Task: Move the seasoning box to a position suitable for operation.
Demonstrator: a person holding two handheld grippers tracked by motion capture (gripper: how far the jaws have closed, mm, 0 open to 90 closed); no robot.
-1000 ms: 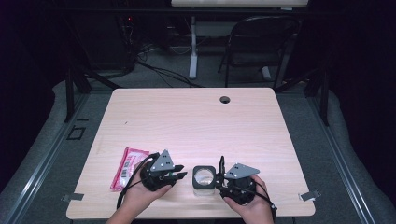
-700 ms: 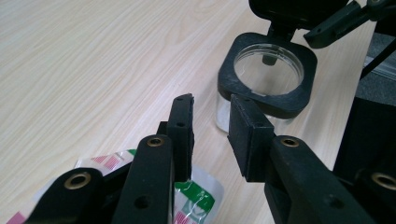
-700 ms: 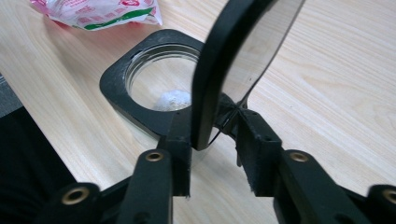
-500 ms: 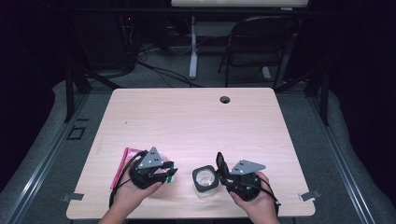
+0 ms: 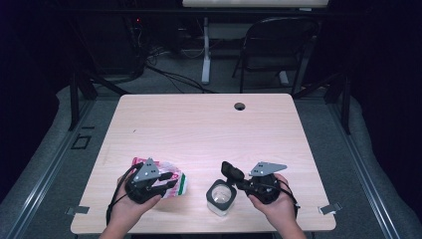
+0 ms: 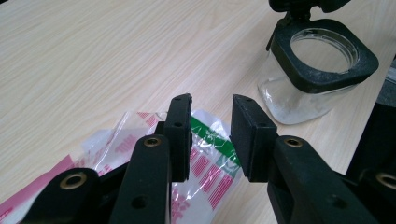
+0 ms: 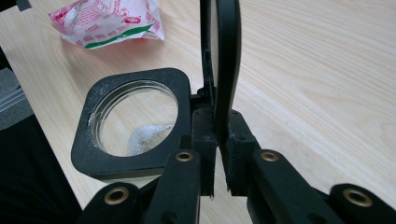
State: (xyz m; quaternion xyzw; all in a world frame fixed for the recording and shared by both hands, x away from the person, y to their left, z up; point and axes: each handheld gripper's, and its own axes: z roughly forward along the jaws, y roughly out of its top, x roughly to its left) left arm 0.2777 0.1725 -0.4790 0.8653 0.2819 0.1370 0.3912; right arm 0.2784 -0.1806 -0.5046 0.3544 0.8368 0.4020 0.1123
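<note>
One pale wooden tabletop (image 5: 199,129) carries the scene, with a single round cable hole (image 5: 240,106) near its far edge. One clear square jar with a black collar (image 5: 221,195) stands near the front edge, between the two hands. Its hinged black lid (image 7: 223,56) is swung upright, and a little white powder sits in the bottom. One crinkled clear plastic packet printed in red and green (image 5: 171,181) lies flat to the jar's left, well apart from it.

Two tongs are in play. The right tongs (image 7: 215,140) are clenched on the raised lid at its hinge, holding the jar open. The left tongs (image 6: 211,133) hang released just above the packet's green-striped end, gripping nothing.

Judging from this, the thin packet may slip or crumple when pinched, since it lies flat on smooth wood. If it is tipped off-centre over the narrow mouth, its contents could spill. A tug on the lid could also tilt the light jar.
</note>
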